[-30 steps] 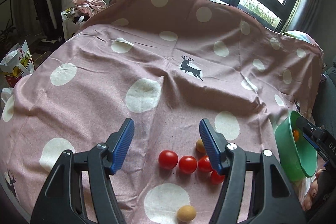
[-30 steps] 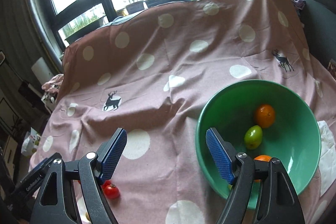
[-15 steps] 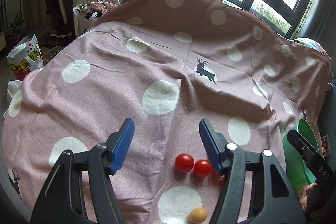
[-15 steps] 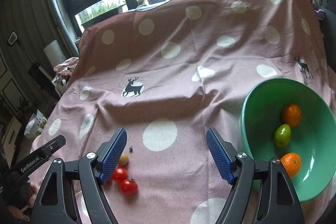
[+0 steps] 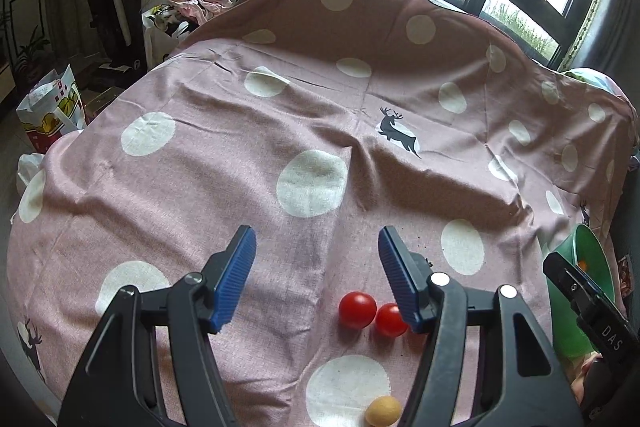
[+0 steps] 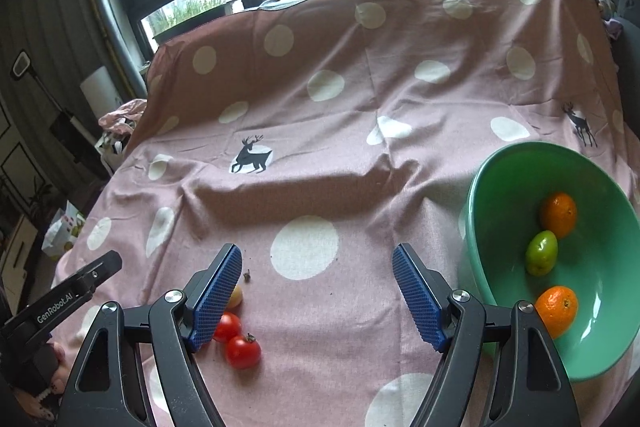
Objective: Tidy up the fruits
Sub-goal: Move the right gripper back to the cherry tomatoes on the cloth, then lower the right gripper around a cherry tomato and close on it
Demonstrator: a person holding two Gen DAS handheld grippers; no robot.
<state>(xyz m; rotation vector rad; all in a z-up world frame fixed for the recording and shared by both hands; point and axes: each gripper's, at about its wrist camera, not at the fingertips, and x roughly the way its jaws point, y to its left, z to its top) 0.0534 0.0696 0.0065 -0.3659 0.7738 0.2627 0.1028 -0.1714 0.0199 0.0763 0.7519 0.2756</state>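
A: Which step are we looking at?

B: A pick between drops, I'd judge. The green bowl (image 6: 500,187) is already holding two oranges (image 6: 558,214) and a green fruit (image 6: 541,258), while the loose fruit is lying on the spotted cloth (image 6: 360,147), well to the left of the bowl.

A: What is lying there?

B: Two red tomatoes (image 6: 243,351) touching each other, and a small tan fruit (image 6: 235,297) just beyond them, farther from the bowl's near rim.

A: And the claws?

B: Both are standing released, gripping nothing. The right gripper (image 6: 318,297) is hanging over bare cloth between the tomatoes and the bowl. The left gripper (image 5: 316,277) is hovering on the far side of the tomatoes from the bowl, its right finger partly hiding one.

A: So the next move?

B: Probably lowering one claw over a tomato so it is sitting between the pads, then closing gently; it's round and will likely roll.
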